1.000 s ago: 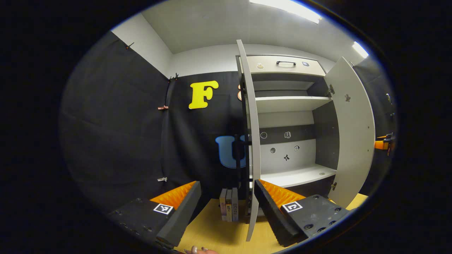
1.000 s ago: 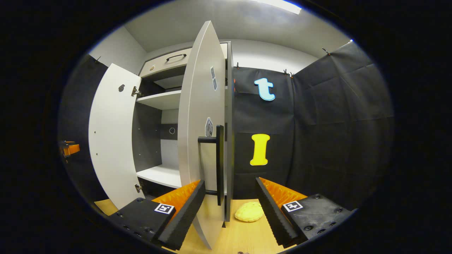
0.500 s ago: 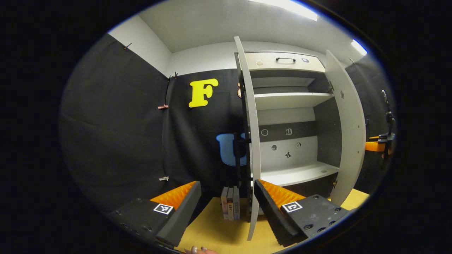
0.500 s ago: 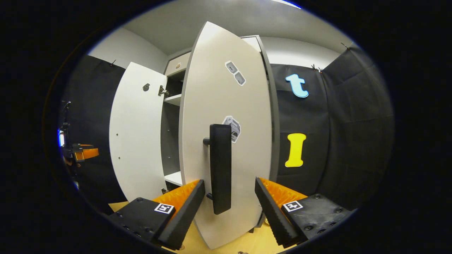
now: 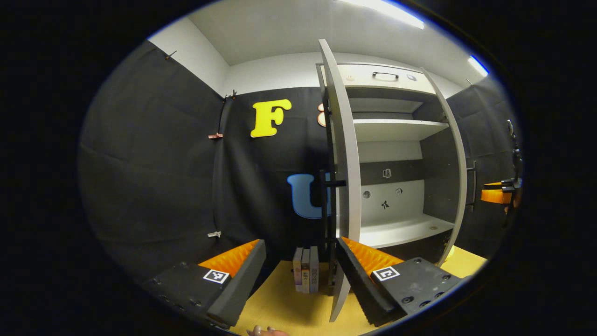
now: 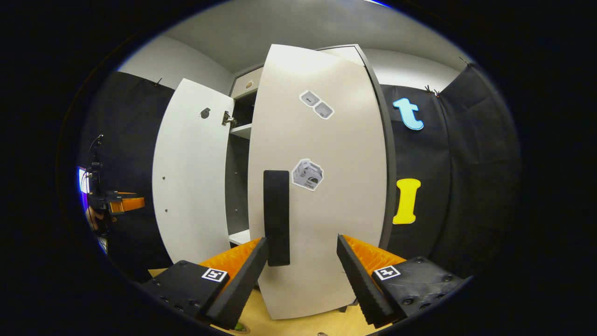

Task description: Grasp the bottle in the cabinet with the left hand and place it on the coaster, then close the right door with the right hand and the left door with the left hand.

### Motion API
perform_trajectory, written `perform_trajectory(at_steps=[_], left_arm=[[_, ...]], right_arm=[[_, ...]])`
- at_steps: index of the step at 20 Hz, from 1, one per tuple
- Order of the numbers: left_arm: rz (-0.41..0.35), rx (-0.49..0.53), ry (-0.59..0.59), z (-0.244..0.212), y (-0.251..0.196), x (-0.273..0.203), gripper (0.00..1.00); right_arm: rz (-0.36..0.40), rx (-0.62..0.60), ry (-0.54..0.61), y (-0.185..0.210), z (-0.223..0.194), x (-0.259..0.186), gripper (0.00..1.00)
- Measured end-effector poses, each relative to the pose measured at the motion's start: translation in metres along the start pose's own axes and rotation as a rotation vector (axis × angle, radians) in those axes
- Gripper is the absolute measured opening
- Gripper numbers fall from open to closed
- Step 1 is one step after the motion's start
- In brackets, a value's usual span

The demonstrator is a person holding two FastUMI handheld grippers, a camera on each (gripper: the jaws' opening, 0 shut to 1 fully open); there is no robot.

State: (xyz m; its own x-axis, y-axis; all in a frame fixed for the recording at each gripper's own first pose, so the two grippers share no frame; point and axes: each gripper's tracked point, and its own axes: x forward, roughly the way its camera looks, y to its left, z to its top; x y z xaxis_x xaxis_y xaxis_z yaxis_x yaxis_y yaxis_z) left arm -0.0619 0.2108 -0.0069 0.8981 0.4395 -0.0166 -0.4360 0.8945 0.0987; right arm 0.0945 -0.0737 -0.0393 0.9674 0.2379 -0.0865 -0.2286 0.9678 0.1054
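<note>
Here, right hand-held gripper point(image 6: 302, 273) wide open before right door point(image 6: 322, 186), left hand-held gripper point(image 5: 301, 275) wide, straddling left door's point(image 5: 345, 186) edge.

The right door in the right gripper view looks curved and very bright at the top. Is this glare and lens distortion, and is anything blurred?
Right gripper view: the right door bows from fisheye distortion, with glare washing out its top; edges stay sharp. Left gripper view: the left door bows likewise, a ceiling light is overexposed, and the shelves stay in focus.

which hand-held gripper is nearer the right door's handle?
Right. The right hand-held gripper faces the right door handle close up; the left hand-held gripper sits at the left door's edge.
</note>
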Motion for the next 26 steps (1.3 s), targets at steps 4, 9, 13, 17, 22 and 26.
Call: perform_trajectory(at_steps=[4, 9, 13, 17, 22, 26], left_arm=[[-0.034, 0.032, -0.02, 0.006, 0.0, 0.022, 0.96], [-0.078, 0.011, -0.022, 0.003, -0.006, 0.037, 0.96], [-0.118, -0.006, -0.023, 0.004, -0.011, 0.036, 0.91], [-0.146, -0.028, -0.022, 0.003, -0.017, 0.038, 0.9], [-0.214, -0.054, -0.021, 0.002, -0.047, 0.035, 0.89], [-0.299, -0.074, -0.026, 0.004, -0.078, 0.043, 0.89]], right_arm=[[-0.042, -0.01, 0.002, -0.008, 0.0, -0.016, 0.98], [-0.088, -0.044, 0.012, -0.015, -0.003, -0.029, 0.98], [-0.096, -0.037, 0.024, -0.012, -0.006, -0.03, 0.98], [-0.095, -0.047, 0.032, -0.008, -0.009, -0.028, 0.98], [-0.095, -0.05, 0.043, -0.009, -0.012, -0.028, 0.98], [-0.101, -0.047, 0.04, -0.01, -0.01, -0.03, 0.98]])
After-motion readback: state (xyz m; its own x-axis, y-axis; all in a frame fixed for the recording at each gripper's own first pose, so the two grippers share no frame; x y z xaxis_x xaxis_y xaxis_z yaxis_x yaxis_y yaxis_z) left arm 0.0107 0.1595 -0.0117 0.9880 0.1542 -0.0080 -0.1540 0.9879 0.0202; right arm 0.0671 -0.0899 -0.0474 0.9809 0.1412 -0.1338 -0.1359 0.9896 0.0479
